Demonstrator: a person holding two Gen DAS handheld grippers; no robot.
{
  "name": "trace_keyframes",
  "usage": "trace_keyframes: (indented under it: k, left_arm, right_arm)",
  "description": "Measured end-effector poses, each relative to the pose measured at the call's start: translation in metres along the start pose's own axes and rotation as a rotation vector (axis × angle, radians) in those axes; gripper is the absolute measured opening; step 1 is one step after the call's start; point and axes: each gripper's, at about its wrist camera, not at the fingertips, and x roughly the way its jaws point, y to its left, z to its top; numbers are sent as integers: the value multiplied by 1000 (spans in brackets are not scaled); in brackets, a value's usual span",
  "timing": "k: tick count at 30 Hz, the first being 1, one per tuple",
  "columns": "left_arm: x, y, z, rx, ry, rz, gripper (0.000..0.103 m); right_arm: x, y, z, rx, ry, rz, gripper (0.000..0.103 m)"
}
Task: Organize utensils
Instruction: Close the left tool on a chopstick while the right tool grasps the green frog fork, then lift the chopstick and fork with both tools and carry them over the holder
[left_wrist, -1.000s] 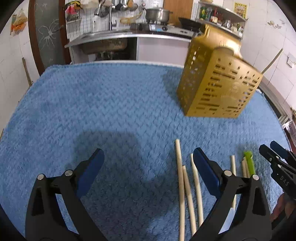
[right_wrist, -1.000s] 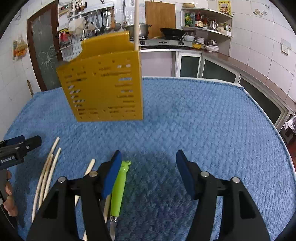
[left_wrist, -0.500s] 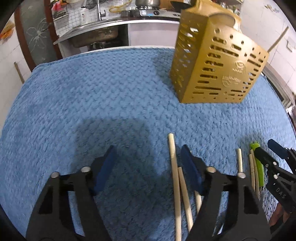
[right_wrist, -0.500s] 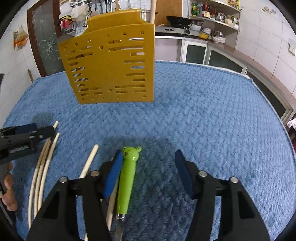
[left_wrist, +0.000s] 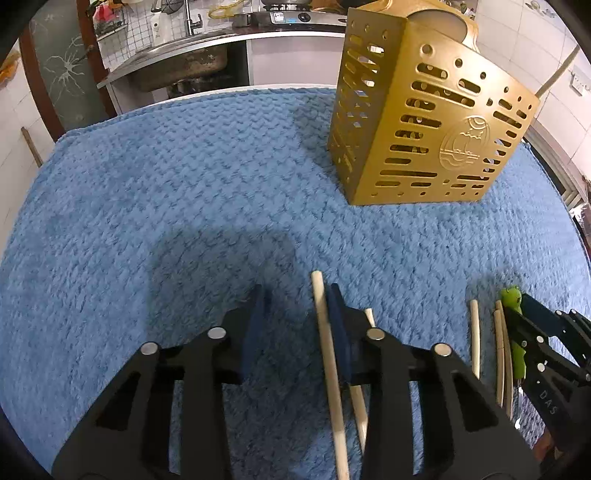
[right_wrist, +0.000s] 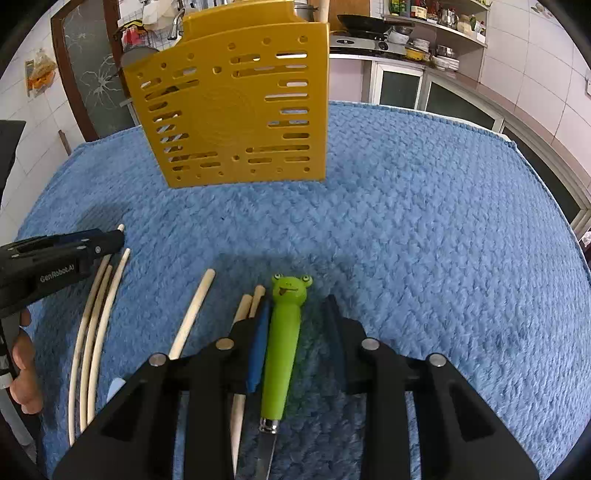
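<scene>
Left wrist view
Left gripper (left_wrist: 295, 325): jaws have just been closing; one chopstick (left_wrist: 327, 354) lies between them against the right-hand pad, the other pad apart from it, so no grip yet.
Holder: gold slotted caddy (left_wrist: 424, 129) upright at 1 o'clock on the blue towel (left_wrist: 147, 206); one stick (left_wrist: 554, 75) pokes from its far side.
Loose: more chopsticks (left_wrist: 474, 339) at 3 o'clock.

Right wrist view
Right gripper (right_wrist: 295, 332): jaws have just been closing around the green frog-handled knife (right_wrist: 284, 347); left pad touches the handle, right pad shows a gap, not clamped.
Others: three thin sticks (right_wrist: 94, 332) at 9 o'clock beside a hand (right_wrist: 22, 369).

Progress
Done: apparently one stick stowed.
Left: nearly all; both pickups only starting.
</scene>
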Motion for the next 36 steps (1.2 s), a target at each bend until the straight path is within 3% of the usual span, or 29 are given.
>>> trace_keyframes:
  k: [4,9,23,30,36]
  left_arm:
    - [4,-4,5,12,-6,11,27]
    - [1,-5,4,21,7,0,7]
    - [-12,-4,-8,14,42,-50,6]
    - [-39,5,-10,-7,-31,-75,5]
    - [-80,11,-12,-11,-139,-80,5]
  right_arm:
    - [2,-1,4,1,2,5,21]
    - [1,0,4,0,11,11,21]
    - [7,-8,19,0,43,25,20]
    - [-12,-18,19,24,-16,59,19]
    - [-46,-23,24,28,-125,82,19]
